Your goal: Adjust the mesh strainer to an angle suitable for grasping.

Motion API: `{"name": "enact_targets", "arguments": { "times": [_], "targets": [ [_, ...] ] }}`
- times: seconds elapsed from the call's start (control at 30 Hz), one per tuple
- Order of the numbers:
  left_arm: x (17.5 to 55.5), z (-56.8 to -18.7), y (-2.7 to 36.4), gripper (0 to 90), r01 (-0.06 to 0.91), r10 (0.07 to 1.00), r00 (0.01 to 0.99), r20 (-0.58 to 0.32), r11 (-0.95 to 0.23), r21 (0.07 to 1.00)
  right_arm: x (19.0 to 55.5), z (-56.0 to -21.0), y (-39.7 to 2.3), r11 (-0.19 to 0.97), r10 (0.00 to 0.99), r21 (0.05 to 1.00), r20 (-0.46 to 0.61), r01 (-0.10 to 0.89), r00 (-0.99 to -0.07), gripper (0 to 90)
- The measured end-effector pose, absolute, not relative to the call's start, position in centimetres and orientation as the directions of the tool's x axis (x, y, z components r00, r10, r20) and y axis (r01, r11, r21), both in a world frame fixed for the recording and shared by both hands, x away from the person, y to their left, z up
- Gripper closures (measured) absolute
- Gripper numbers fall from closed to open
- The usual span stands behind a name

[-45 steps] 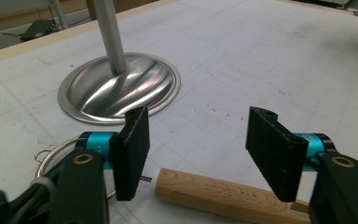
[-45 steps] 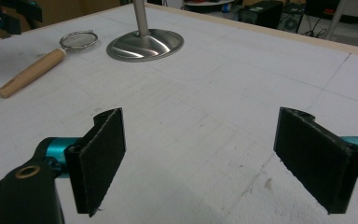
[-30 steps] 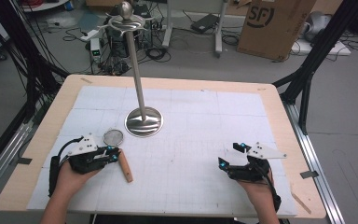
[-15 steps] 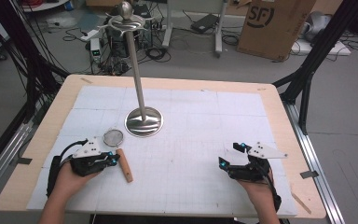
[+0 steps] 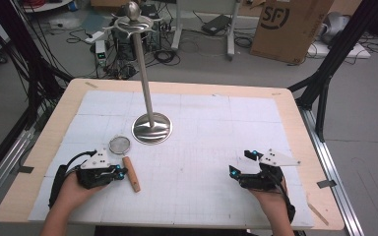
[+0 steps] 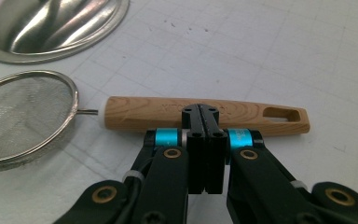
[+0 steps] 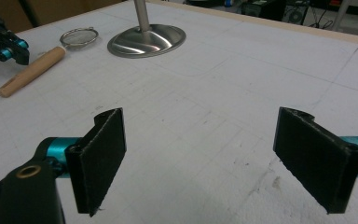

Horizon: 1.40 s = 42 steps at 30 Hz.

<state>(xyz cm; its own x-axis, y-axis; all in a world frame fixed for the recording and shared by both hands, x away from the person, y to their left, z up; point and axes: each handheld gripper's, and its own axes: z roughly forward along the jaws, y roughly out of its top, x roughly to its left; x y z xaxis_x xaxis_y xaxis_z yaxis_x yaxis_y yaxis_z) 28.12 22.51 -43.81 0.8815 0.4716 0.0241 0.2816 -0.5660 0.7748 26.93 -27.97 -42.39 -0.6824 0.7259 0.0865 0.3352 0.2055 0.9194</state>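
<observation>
Left hand-held gripper (image 5: 119, 172), seen from the high view, rests low on the tabletop (image 5: 202, 142) just beside the wooden handle (image 5: 131, 173) of a small mesh strainer (image 5: 118, 144), which lies near the round base of a metal stand (image 5: 151, 128), while the right hand-held gripper (image 5: 239, 163) sits well apart on the right side. Left gripper view: jaws pressed together with nothing between them, tips just short of the handle. Right gripper view: jaws spread wide over bare gridded tabletop, holding nothing.
</observation>
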Motion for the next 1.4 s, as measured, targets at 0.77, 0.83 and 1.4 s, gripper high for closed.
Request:
{"name": "enact_targets", "arguments": {
  "times": [0.77, 0.83, 1.4],
  "targets": [
    [28.1, -44.8, 17.8, 89.6, 0.233, 0.454, 0.887, 0.079, -0.588, 0.775, 27.0, -42.5, -27.7, 0.224, 0.722, 0.915, 0.075, 0.335, -0.688, 16.2],
    [28.1, -44.8, 17.3, 89.6, 0.229, 0.452, 0.888, 0.083, -0.592, 0.773, 27.0, -42.5, -27.6, 0.225, 0.722, 0.915, 0.075, 0.336, -0.688, 16.2],
    [29.7, -42.4, 19.2, 89.7, 0.246, 0.560, 0.824, 0.089, -0.496, 0.833, 27.0, -42.6, -27.3, 0.231, 0.715, 0.910, 0.081, 0.344, -0.695, 16.2]
  ]
}}
